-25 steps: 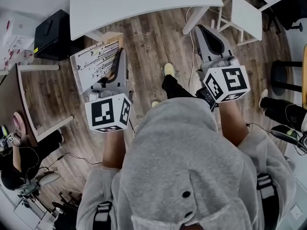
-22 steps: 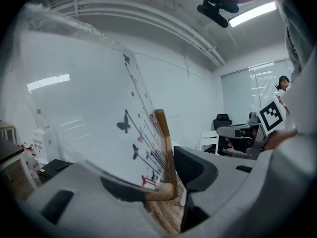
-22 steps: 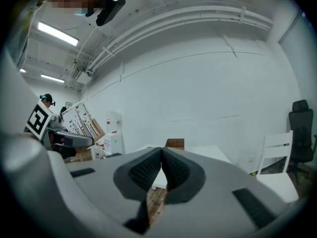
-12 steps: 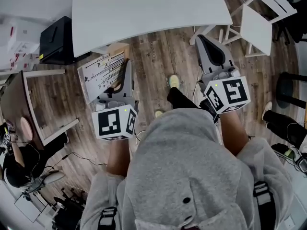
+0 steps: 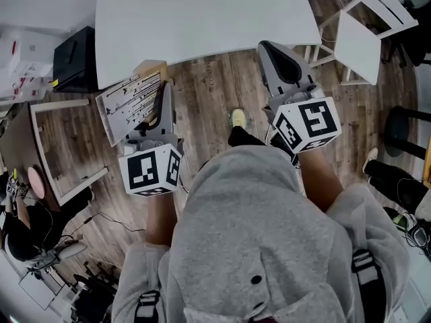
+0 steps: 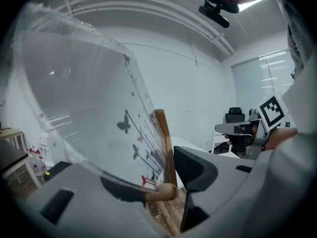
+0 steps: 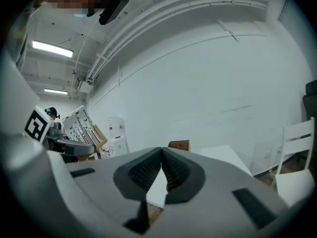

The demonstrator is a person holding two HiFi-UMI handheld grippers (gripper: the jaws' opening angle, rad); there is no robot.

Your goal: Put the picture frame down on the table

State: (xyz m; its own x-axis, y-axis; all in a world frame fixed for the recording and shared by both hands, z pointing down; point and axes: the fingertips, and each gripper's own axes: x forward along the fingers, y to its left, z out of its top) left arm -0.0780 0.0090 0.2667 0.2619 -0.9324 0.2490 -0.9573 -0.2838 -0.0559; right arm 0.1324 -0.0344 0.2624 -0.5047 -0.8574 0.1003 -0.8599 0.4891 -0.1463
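Left gripper (image 5: 163, 98) jaws clamp the picture frame (image 5: 126, 104) by its edge; right gripper (image 5: 273, 56) jaws closed, empty. Recommend bringing it over the surface (image 5: 202, 12) and lowering gently before release.

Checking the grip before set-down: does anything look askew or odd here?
Yes. The picture frame sits tilted in the left gripper, gripped only along one edge, over the floor and short of the white table. The right gripper is shut and empty, giving no support.

Picture frame (image 5: 128, 101) edge hidden behind left gripper (image 5: 163, 98)
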